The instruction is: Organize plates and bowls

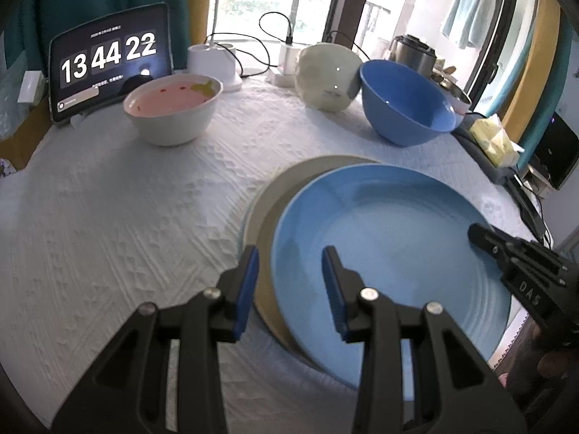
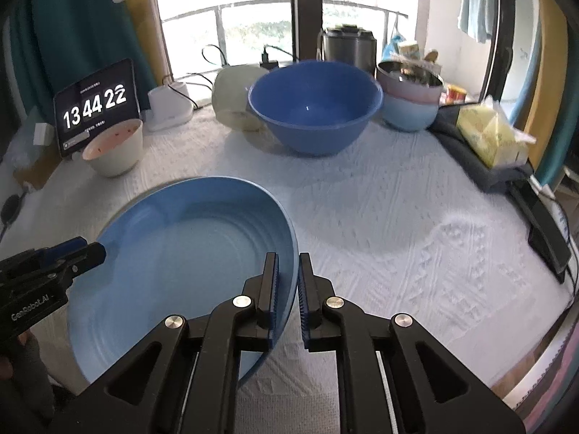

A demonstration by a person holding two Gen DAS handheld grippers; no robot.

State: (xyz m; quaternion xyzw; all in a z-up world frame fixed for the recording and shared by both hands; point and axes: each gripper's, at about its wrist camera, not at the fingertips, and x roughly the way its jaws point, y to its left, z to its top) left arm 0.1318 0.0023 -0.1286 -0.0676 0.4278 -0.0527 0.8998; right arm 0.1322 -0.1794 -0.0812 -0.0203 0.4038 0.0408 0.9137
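Right wrist view has my right claw (image 2: 288, 289) pinched narrow on the near rim of the light blue plate (image 2: 181, 264), one finger inside the rim, the other outside. The plate tilts up to my left. My left claw (image 2: 77, 253) shows at the far left edge of this view, reaching over the plate's other side.

Only the left wrist view shows a second plate, a grey one (image 1: 267, 217), lying under the blue plate (image 1: 391, 253) and peeking out ahead and left of it. There my left claw (image 1: 290, 271) stands wide, its left finger over the grey plate's edge, its right finger over the blue plate; whether either pad touches I cannot tell.

Only the right view shows the stacked pink-and-blue bowls (image 2: 410, 103) far ahead to my right.

Count: two plates; a dark blue bowl (image 2: 315, 108) straight ahead; a white bowl with pink inside (image 2: 114, 148) ahead-left; an overturned cream bowl (image 2: 235, 97) touching the blue one.
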